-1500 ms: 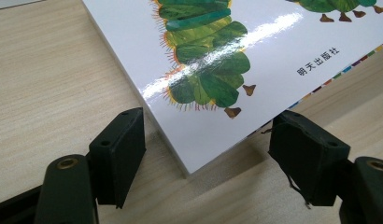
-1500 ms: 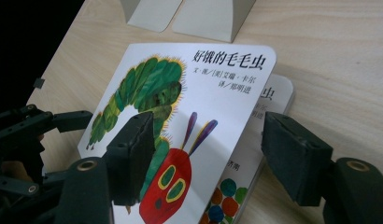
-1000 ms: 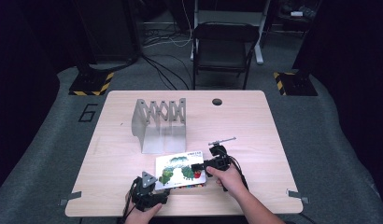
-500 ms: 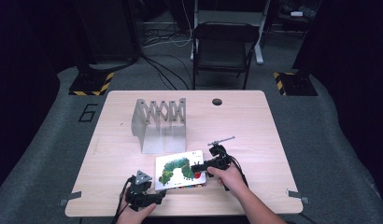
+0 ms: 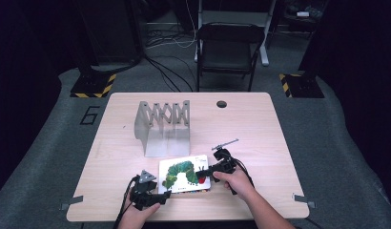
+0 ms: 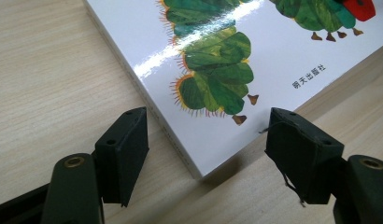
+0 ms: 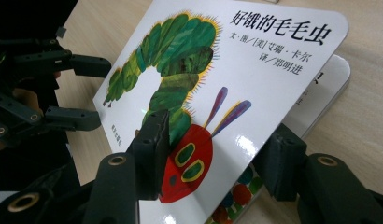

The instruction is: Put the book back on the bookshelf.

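Book (image 5: 184,174) first: a white picture book with a green caterpillar on its cover lies flat on the wooden table (image 5: 279,129), near the person's edge. Its front cover is lifted a little. In the right gripper view the cover tilts up and the colourful first page shows under it.

Right gripper (image 5: 206,172) has the cover's edge between its two black jaws, one jaw on top by the red caterpillar head and one below. The jaws have just been moving, closing and then easing a bit. I cannot tell if they pinch it.

Left gripper (image 5: 161,194) sits at the book's near corner with its jaws wide apart. The corner lies between them, but they do not touch it.

So the opening has only begun. The cover must swing all the way over.

Behind the book stands a grey rack (image 5: 163,126), well apart.
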Available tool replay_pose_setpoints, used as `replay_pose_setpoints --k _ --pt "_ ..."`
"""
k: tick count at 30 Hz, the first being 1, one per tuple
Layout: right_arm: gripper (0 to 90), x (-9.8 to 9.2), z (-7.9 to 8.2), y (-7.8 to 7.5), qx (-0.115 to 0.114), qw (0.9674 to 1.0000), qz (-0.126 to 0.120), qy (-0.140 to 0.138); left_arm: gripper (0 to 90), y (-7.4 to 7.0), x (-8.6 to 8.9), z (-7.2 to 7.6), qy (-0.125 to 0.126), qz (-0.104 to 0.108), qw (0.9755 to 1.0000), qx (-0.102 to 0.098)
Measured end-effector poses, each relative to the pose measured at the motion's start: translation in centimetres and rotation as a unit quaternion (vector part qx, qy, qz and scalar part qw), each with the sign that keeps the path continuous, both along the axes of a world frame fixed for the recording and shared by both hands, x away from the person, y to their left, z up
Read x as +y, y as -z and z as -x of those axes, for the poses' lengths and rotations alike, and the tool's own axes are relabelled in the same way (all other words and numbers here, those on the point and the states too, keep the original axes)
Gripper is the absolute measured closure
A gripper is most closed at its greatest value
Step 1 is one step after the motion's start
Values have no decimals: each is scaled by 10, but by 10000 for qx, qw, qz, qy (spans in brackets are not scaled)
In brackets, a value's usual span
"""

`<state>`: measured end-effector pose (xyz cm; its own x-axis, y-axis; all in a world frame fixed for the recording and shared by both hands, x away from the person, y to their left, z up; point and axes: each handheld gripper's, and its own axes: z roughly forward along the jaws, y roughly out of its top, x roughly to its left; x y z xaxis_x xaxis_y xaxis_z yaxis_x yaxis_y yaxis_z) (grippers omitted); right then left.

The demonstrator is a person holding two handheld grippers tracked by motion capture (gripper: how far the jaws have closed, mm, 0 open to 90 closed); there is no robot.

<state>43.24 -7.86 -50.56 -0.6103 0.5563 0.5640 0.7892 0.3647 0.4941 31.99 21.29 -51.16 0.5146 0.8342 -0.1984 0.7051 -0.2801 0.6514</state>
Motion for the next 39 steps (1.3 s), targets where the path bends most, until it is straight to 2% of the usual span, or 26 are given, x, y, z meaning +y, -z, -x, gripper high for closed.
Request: replay_pose_setpoints --k 3,5,7,8,9,11,15,17,19,23,24,34,36,39 --pt "515 0 -2 -1 -58 9999 65 -121 295 2 -2 -2 24 -18 10000 -10" --pt "538 -1 -3 -3 -70 9997 95 -192 288 2 -2 -3 -48 86 10000 18" --pt "563 -2 -4 -3 -24 9996 69 -278 288 2 0 -4 -9 137 9999 83" --pt "574 -4 -5 -3 -8 9995 13 -305 288 1 1 -5 4 129 9999 53" --pt "581 -4 -5 -4 104 9996 1 -277 304 -1 2 -5 -11 156 9999 12" --pt "587 -6 -6 -2 30 9994 -51 -340 324 -6 4 -6 -60 235 9997 -56" --pt "586 -5 -6 -1 13 9994 11 -350 319 -7 5 -11 -120 147 9998 11" --pt "588 -5 -6 -2 -42 9991 15 -411 318 -3 3 -13 -148 41 9999 37" --pt "596 -5 -5 -4 -128 9988 58 -463 312 -1 3 -13 -206 173 9996 90" --pt "618 -5 -2 -8 -254 9983 91 -509 317 -1 2 -13 -136 181 9997 102" --pt "630 -5 -2 -8 -355 9978 55 -549 317 0 2 -13 -93 183 9997 96" --pt "717 -8 5 -18 -533 9962 -85 -689 310 -1 2 -12 -46 241 9996 123" --pt "735 -9 5 -19 -646 9946 -131 -803 308 -1 2 -12 -30 221 9997 91" --pt "763 -11 7 -23 -666 9935 -189 -903 320 -4 3 -12 -56 216 9997 85"
